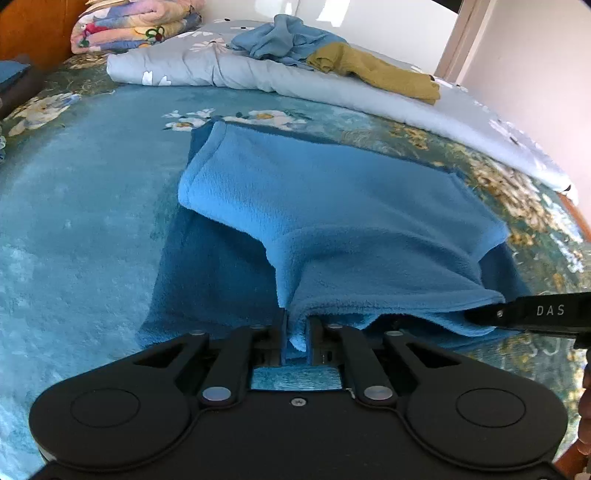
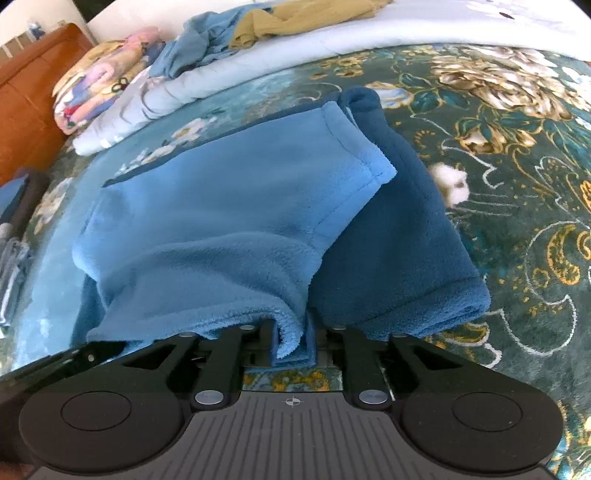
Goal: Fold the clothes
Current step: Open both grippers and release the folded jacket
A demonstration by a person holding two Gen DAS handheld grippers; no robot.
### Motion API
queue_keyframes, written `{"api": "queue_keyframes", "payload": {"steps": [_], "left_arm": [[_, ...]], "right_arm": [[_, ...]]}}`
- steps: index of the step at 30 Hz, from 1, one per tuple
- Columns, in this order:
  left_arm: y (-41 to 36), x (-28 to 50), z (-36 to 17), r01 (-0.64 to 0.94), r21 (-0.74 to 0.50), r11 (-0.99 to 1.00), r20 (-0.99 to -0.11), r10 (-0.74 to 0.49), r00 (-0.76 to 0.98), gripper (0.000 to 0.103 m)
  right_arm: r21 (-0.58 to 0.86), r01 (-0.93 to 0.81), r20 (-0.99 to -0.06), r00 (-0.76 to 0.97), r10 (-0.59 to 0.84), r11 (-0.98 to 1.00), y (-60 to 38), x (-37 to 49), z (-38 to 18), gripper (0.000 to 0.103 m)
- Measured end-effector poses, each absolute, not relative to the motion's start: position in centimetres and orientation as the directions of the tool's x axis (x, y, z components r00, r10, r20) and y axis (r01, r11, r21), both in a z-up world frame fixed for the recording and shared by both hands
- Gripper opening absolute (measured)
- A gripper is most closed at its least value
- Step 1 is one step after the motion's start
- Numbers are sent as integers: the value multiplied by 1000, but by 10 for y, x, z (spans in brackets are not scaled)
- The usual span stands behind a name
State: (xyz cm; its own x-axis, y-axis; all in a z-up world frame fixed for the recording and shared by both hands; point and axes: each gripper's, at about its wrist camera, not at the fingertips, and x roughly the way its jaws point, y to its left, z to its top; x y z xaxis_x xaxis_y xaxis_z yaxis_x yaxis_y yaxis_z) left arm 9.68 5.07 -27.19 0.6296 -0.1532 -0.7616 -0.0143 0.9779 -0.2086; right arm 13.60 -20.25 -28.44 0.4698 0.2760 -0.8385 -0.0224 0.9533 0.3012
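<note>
the left gripper (image 1: 295, 332) sits at six o'clock in the left wrist view, its jaws nearly together and pinching a fold of the blue fleece garment (image 1: 332, 206). the cloth runs from between the fingers up toward twelve o'clock, its lighter inner side turned over the darker outer side, the whole lying on the teal floral blanket (image 1: 74, 221). at three o'clock the right gripper (image 1: 480, 314) reaches in, its tip against the same near hem. toward twelve o'clock a pale grey quilt (image 1: 184, 66) carries a crumpled blue garment (image 1: 280, 37) and an olive garment (image 1: 376, 70) just beside it; a folded flowered quilt (image 1: 129, 26) lies at eleven o'clock.

in the right wrist view the right gripper (image 2: 293, 343) at six o'clock clasps the near edge of the blue fleece garment (image 2: 221, 206), a doubled fold showing between its fingers. the darker part spreads toward three o'clock. the left gripper (image 2: 92, 354) shows at eight o'clock, at the hem.
</note>
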Motion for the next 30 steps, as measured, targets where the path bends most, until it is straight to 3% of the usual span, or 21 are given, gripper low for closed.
{"api": "queue_keyframes", "payload": {"steps": [2, 9, 20, 30], "left_arm": [[54, 94, -264, 16, -214, 977, -756, -176, 630, 10], [75, 81, -227, 41, -231, 972, -711, -197, 675, 40], [109, 170, -262, -268, -463, 845, -757, -220, 616, 42], [131, 189, -289, -374, -604, 704, -717, -275, 640, 36]], "right_arm": [[295, -36, -838, 470, 277, 955, -205, 136, -276, 23], [277, -86, -829, 482, 283, 957, -222, 130, -239, 46], [448, 187, -808, 502, 306, 874, -260, 195, -268, 49], [587, 321, -770, 506, 390, 743, -280, 215, -308, 50]]}}
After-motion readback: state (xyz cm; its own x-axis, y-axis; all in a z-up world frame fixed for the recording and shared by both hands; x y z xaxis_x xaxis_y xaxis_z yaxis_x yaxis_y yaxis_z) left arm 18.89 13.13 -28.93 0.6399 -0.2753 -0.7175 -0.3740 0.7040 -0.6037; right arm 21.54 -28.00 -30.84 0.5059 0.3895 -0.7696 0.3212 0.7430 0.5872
